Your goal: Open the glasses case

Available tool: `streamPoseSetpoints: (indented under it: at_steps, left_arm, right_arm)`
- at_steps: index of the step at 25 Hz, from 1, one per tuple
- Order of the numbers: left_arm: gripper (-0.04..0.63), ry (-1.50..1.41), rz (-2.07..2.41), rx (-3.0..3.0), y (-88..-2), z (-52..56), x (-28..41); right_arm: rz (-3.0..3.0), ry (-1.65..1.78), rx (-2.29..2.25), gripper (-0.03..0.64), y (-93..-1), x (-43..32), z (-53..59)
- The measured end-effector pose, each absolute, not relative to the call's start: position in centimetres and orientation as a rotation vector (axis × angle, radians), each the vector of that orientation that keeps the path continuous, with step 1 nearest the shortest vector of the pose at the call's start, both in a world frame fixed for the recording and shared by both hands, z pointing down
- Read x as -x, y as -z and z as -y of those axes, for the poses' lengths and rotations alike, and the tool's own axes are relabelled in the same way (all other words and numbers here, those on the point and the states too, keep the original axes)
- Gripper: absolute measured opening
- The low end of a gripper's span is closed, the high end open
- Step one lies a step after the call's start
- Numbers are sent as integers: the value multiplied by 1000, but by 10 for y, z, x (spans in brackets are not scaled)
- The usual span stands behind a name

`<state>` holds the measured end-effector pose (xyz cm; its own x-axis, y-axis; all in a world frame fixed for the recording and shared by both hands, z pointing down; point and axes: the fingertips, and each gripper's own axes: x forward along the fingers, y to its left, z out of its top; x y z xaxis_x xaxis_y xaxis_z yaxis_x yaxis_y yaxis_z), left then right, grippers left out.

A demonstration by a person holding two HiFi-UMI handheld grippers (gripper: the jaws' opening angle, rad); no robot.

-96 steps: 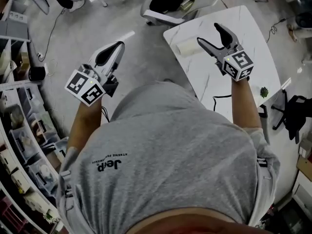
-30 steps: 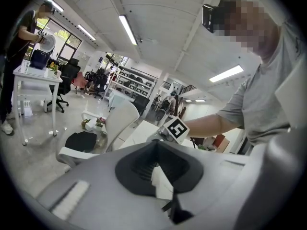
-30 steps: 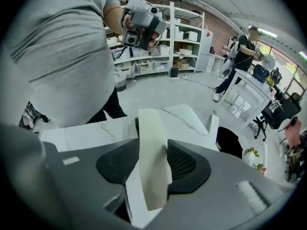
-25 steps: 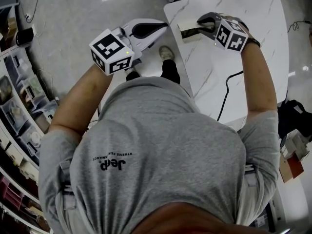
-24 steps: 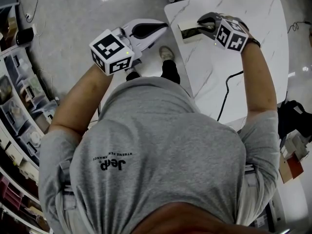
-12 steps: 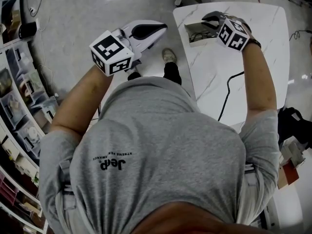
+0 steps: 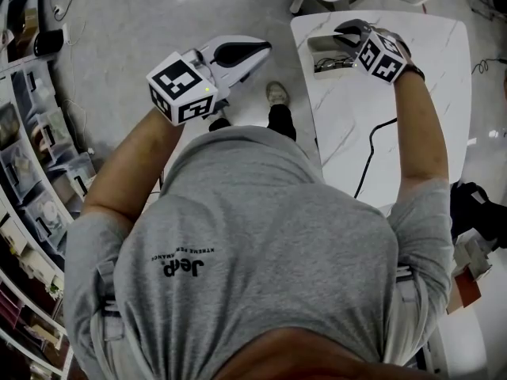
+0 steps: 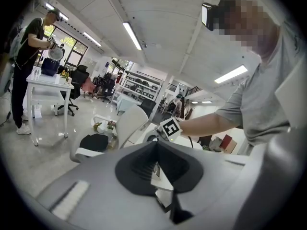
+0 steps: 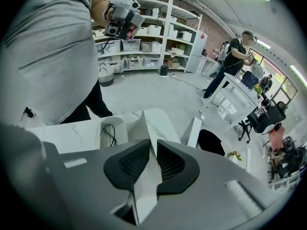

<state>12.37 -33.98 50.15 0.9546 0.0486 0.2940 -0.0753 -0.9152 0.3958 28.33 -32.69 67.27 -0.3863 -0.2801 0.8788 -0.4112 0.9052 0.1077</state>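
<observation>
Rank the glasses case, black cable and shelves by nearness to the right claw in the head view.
1. glasses case, lid in the right claw, which just closed.
2. black cable, on the table.
3. shelves, far left.

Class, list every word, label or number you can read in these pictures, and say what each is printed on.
"Jeep": on the back of the grey T-shirt, upside down in the head view.
Small line above it: too small to read.
Marker cubes, left and right: patterns only, no words.
</observation>
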Motion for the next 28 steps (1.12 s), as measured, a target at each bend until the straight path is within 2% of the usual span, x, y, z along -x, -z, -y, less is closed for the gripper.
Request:
streamPoseSetpoints:
  at_steps: [14,18,21,28]
  left_arm:
    - [46,-401,42,-2706,-494,335,-111]
    - [46,-373,63,-2711,-487,337,-103]
    - [45,-322,113,-2713,-471,344,-88]
    - [46,-181,292,-2773,-407,370,-25]
  right_arm:
    - [1987,-168,-548,48,-671,-282,324]
    - [1998,-168,-574,126,-652,-275,325]
    - [2022,-145,-622,170,-623,-268,324]
    - [2221,-45,-899,182,-495,-223,343]
